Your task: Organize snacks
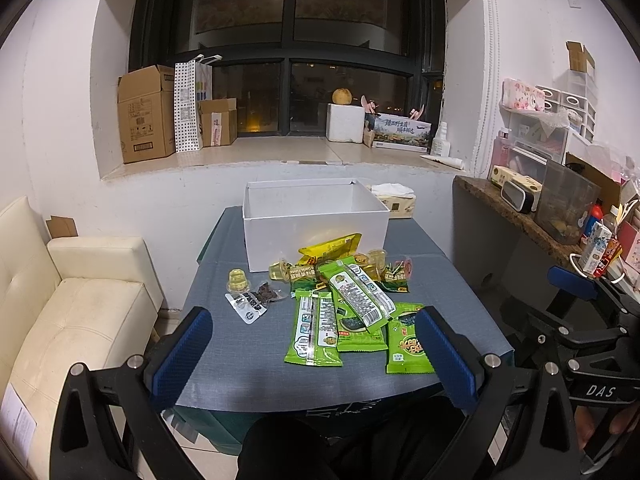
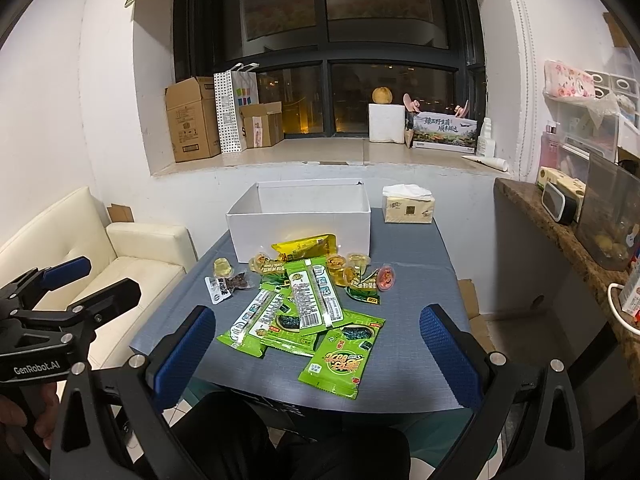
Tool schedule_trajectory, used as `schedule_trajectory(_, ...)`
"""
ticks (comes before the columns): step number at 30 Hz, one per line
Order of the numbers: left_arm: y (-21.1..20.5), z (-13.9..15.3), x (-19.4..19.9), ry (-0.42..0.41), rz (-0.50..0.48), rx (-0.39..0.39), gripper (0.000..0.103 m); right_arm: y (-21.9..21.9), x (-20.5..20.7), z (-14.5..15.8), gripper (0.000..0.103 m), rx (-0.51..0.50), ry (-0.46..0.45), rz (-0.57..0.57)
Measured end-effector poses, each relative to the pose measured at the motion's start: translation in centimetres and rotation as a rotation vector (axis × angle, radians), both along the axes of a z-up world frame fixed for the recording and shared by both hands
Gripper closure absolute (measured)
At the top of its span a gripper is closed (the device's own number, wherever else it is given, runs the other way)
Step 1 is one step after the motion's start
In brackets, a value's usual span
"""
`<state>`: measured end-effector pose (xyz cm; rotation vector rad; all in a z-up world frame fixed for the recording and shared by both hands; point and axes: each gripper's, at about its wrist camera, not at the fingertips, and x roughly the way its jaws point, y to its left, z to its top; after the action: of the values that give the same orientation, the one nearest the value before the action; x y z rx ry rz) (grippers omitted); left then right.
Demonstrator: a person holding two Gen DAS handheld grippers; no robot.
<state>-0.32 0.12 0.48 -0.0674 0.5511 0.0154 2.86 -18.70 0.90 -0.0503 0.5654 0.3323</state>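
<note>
Here, both hand-held grippers spread apart, red jelly cup (image 2: pixel 386 278) clearer from right.

Home living room at night: cream sofa (image 1: pixel 76 304) by the wall, dark window (image 1: pixel 288 44) with cardboard boxes (image 1: pixel 146 114) on the sill, tissue pack (image 2: pixel 408 208) on the surface, cluttered storage drawers (image 1: pixel 576 100) at right.

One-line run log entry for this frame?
left gripper: open, empty | right gripper: open, empty | snacks: piled on table | white box: no snacks visible inside
</note>
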Motion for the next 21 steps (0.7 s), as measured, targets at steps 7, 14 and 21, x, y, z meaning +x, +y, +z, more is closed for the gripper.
schedule_trajectory(7,0.02,0.06,-0.06,0.001,-0.001,0.0,0.0,-0.02,-0.02,-0.01,0.0,0.001,-0.001,-0.002)
schedule_trajectory(14,0.0,0.06,-0.06,0.001,0.0,-0.001,0.0,-0.02,-0.02,0.01,0.0,0.001,-0.001,-0.002)
schedule_trajectory(21,-0.12,0.02,-0.04,0.001,-0.006,-0.002,0.0,0.05,-0.07,-0.03,0.0,0.002,0.002,-0.003)
